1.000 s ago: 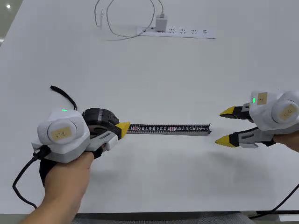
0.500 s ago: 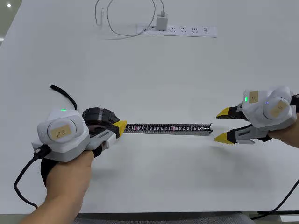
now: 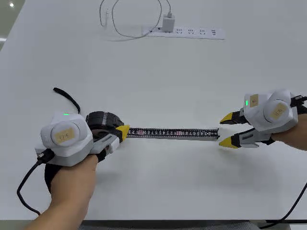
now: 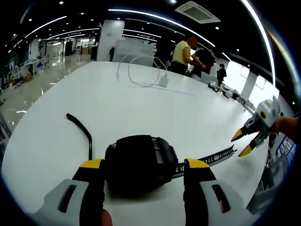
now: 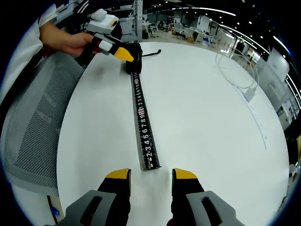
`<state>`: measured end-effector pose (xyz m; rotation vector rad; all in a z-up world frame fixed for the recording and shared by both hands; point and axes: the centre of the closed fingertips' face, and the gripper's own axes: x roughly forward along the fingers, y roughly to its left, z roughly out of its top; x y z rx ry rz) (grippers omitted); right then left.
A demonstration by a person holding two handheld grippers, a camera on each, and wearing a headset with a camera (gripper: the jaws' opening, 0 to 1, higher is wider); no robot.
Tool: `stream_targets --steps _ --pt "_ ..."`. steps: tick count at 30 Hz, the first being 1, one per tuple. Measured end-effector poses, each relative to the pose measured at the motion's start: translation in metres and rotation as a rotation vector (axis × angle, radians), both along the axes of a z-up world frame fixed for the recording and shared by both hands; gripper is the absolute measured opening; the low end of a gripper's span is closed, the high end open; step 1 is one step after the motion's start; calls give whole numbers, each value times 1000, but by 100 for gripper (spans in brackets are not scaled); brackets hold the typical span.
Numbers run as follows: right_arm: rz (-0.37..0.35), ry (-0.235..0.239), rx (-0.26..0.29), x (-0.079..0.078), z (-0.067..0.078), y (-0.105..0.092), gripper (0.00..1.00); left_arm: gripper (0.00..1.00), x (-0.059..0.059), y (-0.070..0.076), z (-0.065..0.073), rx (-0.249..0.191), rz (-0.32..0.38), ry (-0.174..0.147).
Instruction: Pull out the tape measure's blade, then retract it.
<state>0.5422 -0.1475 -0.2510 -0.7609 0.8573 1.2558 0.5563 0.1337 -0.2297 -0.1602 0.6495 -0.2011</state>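
- left tongs [image 4: 144, 165] clamped around the black tape measure [image 3: 103, 120], which sits on the white tabletop [image 3: 158, 86]
- blade [image 3: 172, 132] is pulled out, lying flat
- right tongs [image 5: 151, 175] spread wide, with the blade's end just short of the gap, not touching
- way back: power strip [image 3: 184, 32] with a charger [image 3: 168, 23] plugged in

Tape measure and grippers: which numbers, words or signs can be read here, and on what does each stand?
"2 3 4 5 6 7 8 9": on the blade of the tape measure, counted from its free end; the numbers beyond are too small to read.
On the left gripper, a sticker: marks too blurred to read.
On the right gripper, a sticker: too blurred to read.
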Motion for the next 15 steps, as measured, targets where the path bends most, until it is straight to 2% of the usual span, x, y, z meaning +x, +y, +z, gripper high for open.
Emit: stream_targets --steps 9,13,15 --pt "24 10 -5 2 -3 5 28 64 0 1 -3 -11 17 12" --pt "40 13 -9 3 -4 8 27 64 0 1 -2 -31 34 12" --pt "44 14 -10 3 -4 9 27 63 0 2 -3 -24 33 13"
